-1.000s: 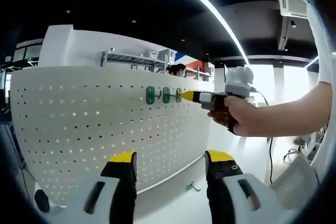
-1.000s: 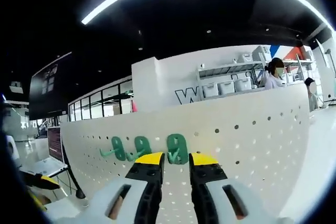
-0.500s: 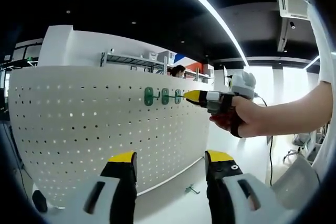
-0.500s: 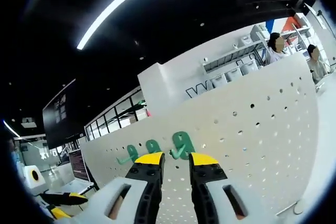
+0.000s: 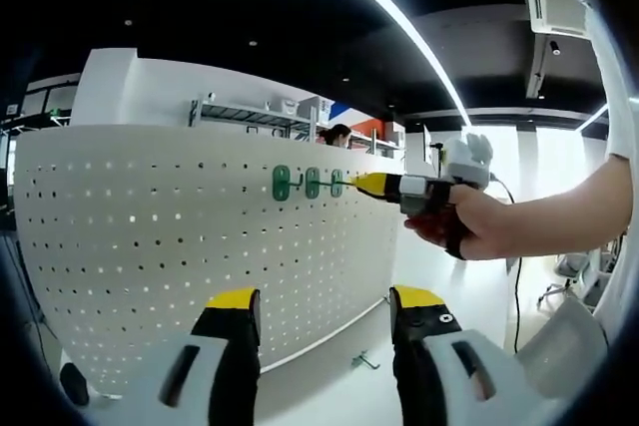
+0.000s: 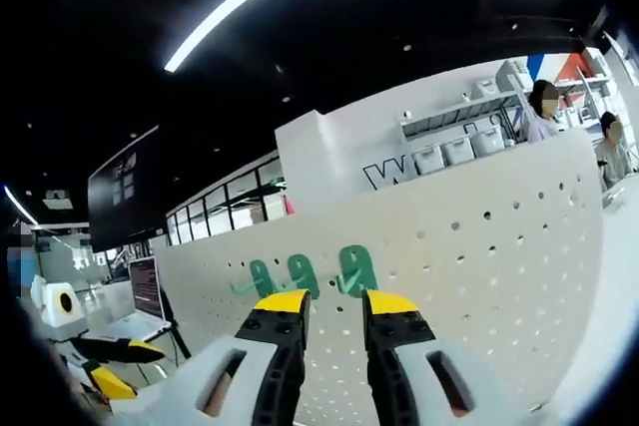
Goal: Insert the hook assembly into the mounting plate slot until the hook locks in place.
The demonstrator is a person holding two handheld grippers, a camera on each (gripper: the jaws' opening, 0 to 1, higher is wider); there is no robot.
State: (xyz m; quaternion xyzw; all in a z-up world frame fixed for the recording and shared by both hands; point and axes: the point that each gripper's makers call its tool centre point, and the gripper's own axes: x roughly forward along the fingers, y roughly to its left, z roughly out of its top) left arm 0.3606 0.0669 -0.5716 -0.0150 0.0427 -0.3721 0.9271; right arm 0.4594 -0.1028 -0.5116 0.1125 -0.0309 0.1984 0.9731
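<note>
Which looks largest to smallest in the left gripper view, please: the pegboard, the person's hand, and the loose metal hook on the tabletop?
1. The white pegboard, by far the largest.
2. The person's hand, holding the right gripper; it sits nearer the camera, which enlarges it.
3. The loose metal hook, smallest.

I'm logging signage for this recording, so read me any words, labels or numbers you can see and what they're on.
"W": a large dark letter on the white wall behind the pegboard; the rest is hidden behind the shelf boxes.
Monitor screen text: too small to read.
</note>
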